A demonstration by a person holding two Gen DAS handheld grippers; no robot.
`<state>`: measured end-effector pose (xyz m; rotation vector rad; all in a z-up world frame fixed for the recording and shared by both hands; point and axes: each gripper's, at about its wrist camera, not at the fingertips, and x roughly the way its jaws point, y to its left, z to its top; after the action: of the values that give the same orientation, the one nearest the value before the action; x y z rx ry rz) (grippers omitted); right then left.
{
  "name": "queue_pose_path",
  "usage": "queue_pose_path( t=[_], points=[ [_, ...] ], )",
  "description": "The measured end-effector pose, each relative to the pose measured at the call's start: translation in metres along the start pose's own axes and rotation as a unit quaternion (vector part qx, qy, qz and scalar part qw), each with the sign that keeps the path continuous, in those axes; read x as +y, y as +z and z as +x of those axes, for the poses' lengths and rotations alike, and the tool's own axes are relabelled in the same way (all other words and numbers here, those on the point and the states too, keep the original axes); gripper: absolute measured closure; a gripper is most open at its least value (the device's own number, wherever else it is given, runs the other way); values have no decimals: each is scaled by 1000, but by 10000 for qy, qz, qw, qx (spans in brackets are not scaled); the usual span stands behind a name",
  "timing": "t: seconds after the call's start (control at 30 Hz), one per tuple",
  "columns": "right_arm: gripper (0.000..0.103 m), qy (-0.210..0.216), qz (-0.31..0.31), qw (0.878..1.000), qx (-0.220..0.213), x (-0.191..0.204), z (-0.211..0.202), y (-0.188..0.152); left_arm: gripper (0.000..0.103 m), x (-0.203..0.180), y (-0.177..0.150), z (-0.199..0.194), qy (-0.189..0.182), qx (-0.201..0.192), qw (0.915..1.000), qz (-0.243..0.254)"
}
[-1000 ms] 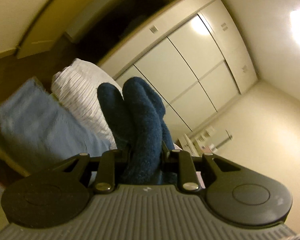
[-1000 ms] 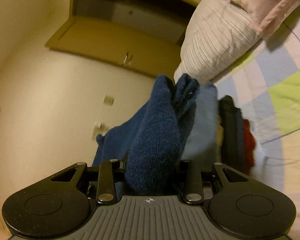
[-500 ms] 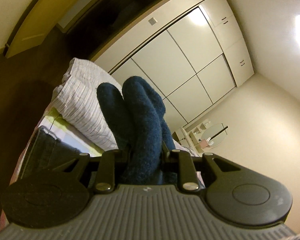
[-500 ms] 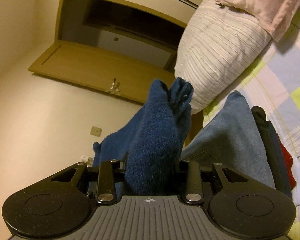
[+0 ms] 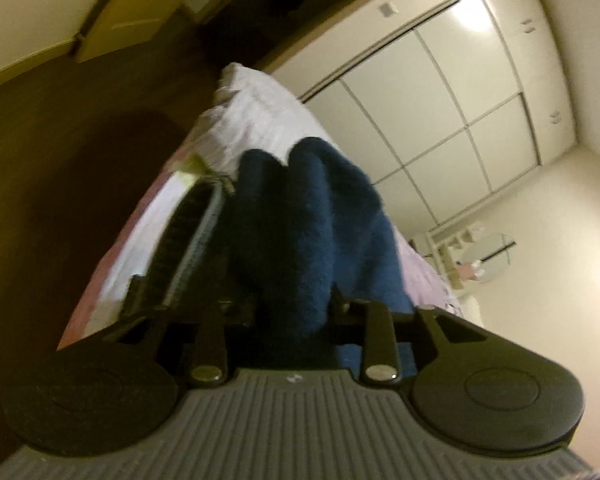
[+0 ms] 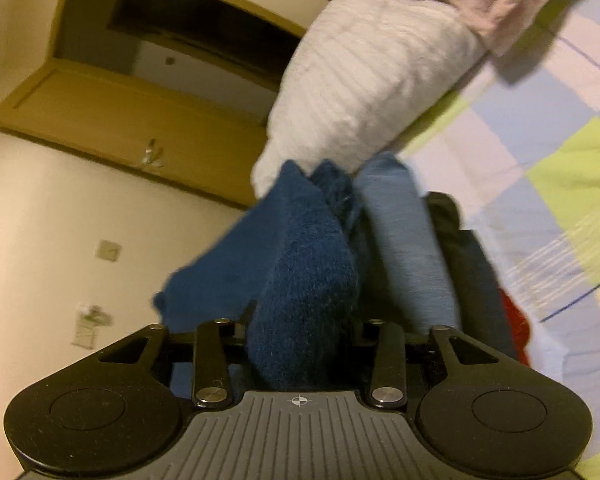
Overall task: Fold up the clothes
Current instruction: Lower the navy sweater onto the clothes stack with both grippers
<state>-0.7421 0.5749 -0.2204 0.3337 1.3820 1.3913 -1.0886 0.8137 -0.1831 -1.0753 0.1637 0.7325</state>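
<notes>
Both grippers pinch the dark blue fleece garment (image 6: pixel 304 280): the left gripper (image 5: pixel 296 312) and right gripper (image 6: pixel 300 320) each have it bunched ahead, blocking the view. Folded jeans (image 6: pixel 404 240) lie just right of the right gripper, a striped pillow (image 6: pixel 372 92) beyond.

Each gripper, left gripper (image 5: pixel 292 312) and right gripper (image 6: pixel 302 320), has a grey ribbed housing behind the jaws, flanked by two round black discs. Black link arms with silver screws run forward on either side. A small crosshair mark sits centred.
</notes>
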Motion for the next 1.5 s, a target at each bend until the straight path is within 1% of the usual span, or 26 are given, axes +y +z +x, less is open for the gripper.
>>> queue_pose_path(
  t=[0.07, 0.13, 0.17, 0.23, 0.3, 0.37, 0.47, 0.53, 0.57, 0.63, 0.7, 0.73, 0.8, 0.83, 0.9, 1.0, 1.1, 1.23, 1.37, 1.5],
  points=[
    [51, -205, -337, 9991, -185, 11, -12, -3, 70, -9, 5, -6, 276, -5, 9990, 350],
    [45, -409, -673, 9962, -369, 21, -23, -6, 70, -21, 12, -15, 602, -49, 9958, 682],
    [43, -511, -841, 9941, -461, 27, -29, -8, 71, -28, 14, -21, 767, -117, 9937, 814],
    [43, -715, -1175, 9884, -644, 37, -40, -11, 76, -44, 18, -34, 1072, -250, 9880, 1084],
    [43, -916, -1507, 9809, -826, 48, -52, -14, 77, -69, 17, -51, 1228, -363, 9820, 1385],
    [43, -1060, -1837, 9726, -950, 58, -64, -22, 78, -96, 9, -64, 1152, -359, 9779, 1709],
    [43, -1040, -2331, 9626, -906, 72, -81, -52, 78, -133, -15, -66, 906, -131, 9714, 2191],
    [43, -1063, -2675, 9542, -815, 80, -87, -71, 78, -152, -34, -57, 845, 61, 9634, 2545],
    [43, -1131, -2856, 9490, -711, 84, -81, -81, 77, -157, -43, -51, 859, 152, 9590, 2696],
    [44, -1266, -3155, 9389, -543, 91, -64, -97, 79, -161, -59, -36, 1032, 380, 9497, 2933],
    [44, -1388, -3325, 9322, -356, 94, -46, -108, 79, -153, -72, -23, 1366, 549, 9385, 3124],
    [44, -1446, -3419, 9281, -283, 95, -38, -114, 79, -148, -76, -22, 1444, 535, 9363, 3155],
    [45, -1555, -3631, 9185, -178, 100, -24, -127, 78, -140, -77, -23, 1479, 523, 9395, 3046],
    [48, -1609, -3736, 9135, -126, 102, -18, -133, 78, -137, -77, -24, 1492, 515, 9403, 3016],
    [50, -1693, -3983, 9015, -98, 109, -8, -145, 77, -133, -75, -23, 1555, 504, 9392, 3021],
    [51, -1834, -4298, 8841, -28, 114, 9, -153, 76, -124, -73, -24, 1649, 490, 9408, 2919],
    [51, -1932, -4376, 8780, 176, 110, 23, -154, 76, -116, -74, -19, 1683, 535, 9413, 2877],
    [51, -2063, -4351, 8758, 330, 100, 30, -156, 76, -114, -77, -20, 1664, 570, 9411, 2888],
    [51, -2020, -4198, 8842, 351, 99, 23, -151, 76, -117, -73, -20, 1666, 548, 9421, 2857],
    [51, -1925, -4074, 8925, 225, 101, 12, -147, 76, -119, -68, -31, 1533, 445, 9493, 2710]
  ],
)
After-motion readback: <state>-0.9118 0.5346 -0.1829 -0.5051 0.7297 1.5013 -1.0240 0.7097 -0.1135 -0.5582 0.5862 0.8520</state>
